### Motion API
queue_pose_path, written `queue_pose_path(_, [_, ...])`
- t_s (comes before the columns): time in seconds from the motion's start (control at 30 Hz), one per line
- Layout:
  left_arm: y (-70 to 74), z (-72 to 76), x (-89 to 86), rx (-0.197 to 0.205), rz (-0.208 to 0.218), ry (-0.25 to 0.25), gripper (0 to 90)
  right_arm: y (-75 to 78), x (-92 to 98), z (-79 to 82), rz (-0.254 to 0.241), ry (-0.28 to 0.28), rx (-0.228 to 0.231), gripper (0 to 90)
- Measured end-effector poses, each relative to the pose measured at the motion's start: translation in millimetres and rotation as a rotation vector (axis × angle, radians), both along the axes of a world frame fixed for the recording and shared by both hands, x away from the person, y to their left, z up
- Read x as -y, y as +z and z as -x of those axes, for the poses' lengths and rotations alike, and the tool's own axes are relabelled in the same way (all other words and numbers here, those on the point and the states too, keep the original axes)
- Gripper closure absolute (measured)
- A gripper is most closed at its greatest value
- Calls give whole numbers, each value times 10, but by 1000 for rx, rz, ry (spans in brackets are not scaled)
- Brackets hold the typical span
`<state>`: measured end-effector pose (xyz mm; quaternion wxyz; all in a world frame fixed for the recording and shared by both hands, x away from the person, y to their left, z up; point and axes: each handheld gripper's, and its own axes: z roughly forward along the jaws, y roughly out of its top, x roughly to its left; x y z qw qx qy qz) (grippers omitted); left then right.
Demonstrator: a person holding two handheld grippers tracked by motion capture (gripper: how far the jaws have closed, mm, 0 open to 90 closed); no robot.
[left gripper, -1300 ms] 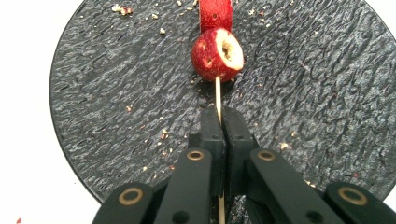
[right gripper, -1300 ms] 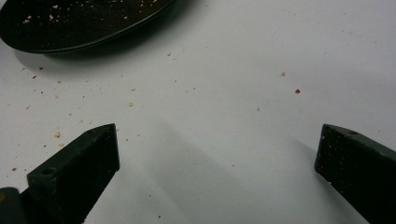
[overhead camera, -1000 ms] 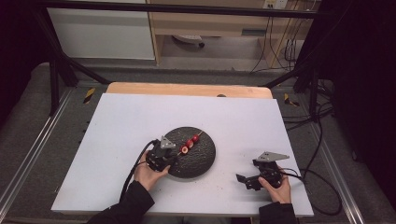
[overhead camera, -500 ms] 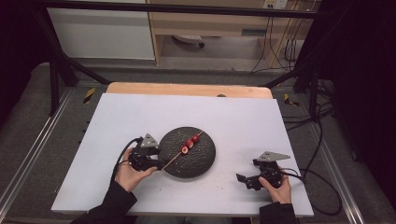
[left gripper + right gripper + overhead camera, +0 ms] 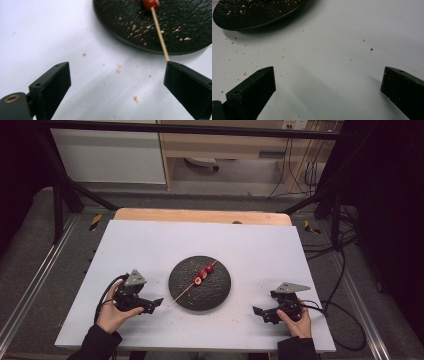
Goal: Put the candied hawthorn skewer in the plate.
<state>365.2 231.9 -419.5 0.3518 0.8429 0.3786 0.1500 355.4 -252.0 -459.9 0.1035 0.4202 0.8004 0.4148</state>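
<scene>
The skewer point(image 5: 196, 285) lies across the black plate point(image 5: 220, 295), its bare stick end overhanging the rim toward 8 o'clock. The left gripper point(image 5: 156, 304), at 9 o'clock of the plate, has just been opening its jaws; they stand wide with nothing between them. To finish well, I'd back away level, clear of the stick. The right gripper point(image 5: 259, 312), at 4 o'clock, gapes empty. The left gripper view adds crumbs point(image 5: 136, 99) and the stick tip beside 1 jaw.

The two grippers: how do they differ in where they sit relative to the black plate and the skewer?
The left gripper sits close beside the black plate, near the tip of the skewer; the right gripper rests farther away, with bare table between. The left jaws have just been opening, with nothing between them. Both stand open and empty.
</scene>
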Motion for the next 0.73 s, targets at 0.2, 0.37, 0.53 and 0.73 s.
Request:
queue_pose_path(0.2, [-122, 92, -177, 2, 25, 18, 63, -6, -7, 1, -3, -1, -2, 6])
queue_pose_path(0.37, [-227, 149, -313, -4, 58, 37, 63, -11, -5, -4, 5, 7, -1, 6])
queue_pose_path(0.53, [-307, 189, -423, -13, 70, 50, 64, -12, -11, 8, 2, 5, -10, 6])
queue_pose_path(0.73, [-301, 213, -479, 2, 76, 54, 64, -15, -12, 12, 3, 8, -14, 6])
